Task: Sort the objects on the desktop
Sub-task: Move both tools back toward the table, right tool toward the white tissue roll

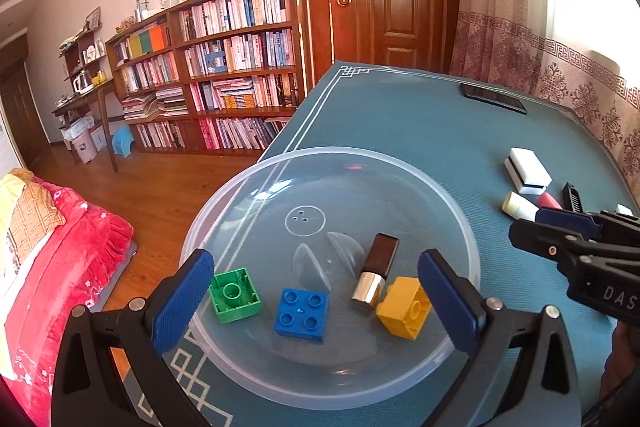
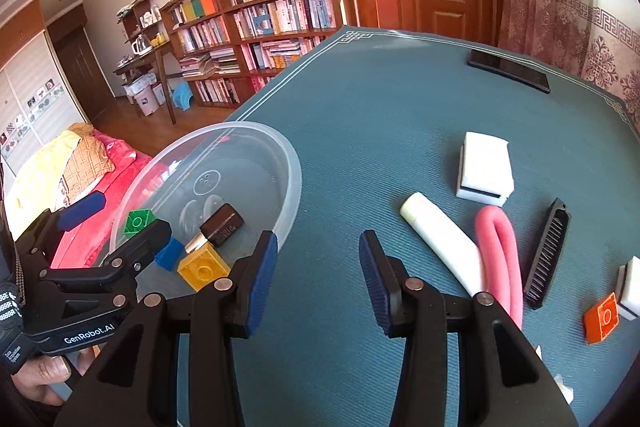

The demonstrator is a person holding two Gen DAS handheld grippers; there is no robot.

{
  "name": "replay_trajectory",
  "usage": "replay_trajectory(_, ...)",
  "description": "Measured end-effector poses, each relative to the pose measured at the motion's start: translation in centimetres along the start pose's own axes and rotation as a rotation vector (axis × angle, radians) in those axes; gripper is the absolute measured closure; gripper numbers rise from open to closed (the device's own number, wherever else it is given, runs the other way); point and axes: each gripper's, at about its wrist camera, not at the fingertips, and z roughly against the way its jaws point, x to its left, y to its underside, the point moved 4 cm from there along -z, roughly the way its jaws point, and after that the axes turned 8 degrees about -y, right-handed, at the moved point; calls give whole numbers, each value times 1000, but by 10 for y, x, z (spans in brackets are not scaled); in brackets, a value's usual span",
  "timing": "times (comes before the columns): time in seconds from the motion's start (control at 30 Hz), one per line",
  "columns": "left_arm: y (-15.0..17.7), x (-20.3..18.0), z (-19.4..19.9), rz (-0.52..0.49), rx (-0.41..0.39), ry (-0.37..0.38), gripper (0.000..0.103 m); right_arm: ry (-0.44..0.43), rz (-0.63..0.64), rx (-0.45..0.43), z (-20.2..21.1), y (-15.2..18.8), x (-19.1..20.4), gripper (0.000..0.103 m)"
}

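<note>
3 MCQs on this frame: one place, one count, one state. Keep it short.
1. Where is the lipstick?
A. on the mat beside the comb
B. inside the clear bowl
C. held by a gripper

2. How many toy bricks lie in the bowl?
A. one
B. five
C. three

3. What state is the right gripper in?
A. open and empty
B. shut on the pink foam tube
C. shut on a sponge

Answers:
1 B, it lies between the blue brick and yellow brick.
2 C, green brick, blue, yellow.
3 A, only teal mat shows between its fingers.
</note>
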Motion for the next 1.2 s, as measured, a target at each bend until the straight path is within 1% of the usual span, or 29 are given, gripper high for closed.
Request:
replay_trajectory(0.27, -5, -42, 11, -84, -20, 33, 1, 52, -93, -43, 31, 15, -44, 57)
replay_trajectory(0.5, -8, -81, 19, -141, -35, 67, 1, 95, -174, -91, 69, 37, -84, 57)
replay_trajectory(0.63, -11, -102, 24, -168, -48, 73, 1, 112, -225, -118, 88, 50, -109, 57)
replay_trajectory(0.7, -13, -111, 27, -176, -53, 80, 1, 126, -258, -130, 96, 55, -123, 52)
replay_trajectory(0.73, -13, -115, 28, -179, -53, 85, 1, 131, -278, -139, 100, 58, -131, 47)
replay_trajectory(0.77, -14, -120, 29, -181, -51, 91, 1, 137, -297, -150, 105, 61, -138, 46)
replay_trajectory(0.93, -16, -143, 33, -180, -35, 132, 1, 168, -335, -153, 116, 68, -160, 46)
replay_trajectory(1.0, -17, -151, 31, -165, -8, 162, 1, 176, -334, -157, 121, 70, -166, 46)
replay_trajectory(1.1, -17, -162, 25, -116, 46, 212, 1, 190, -332, -159, 126, 74, -172, 46)
replay_trajectory(1.2, -18, -175, 20, -74, 79, 251, 1, 198, -339, -158, 130, 79, -177, 46)
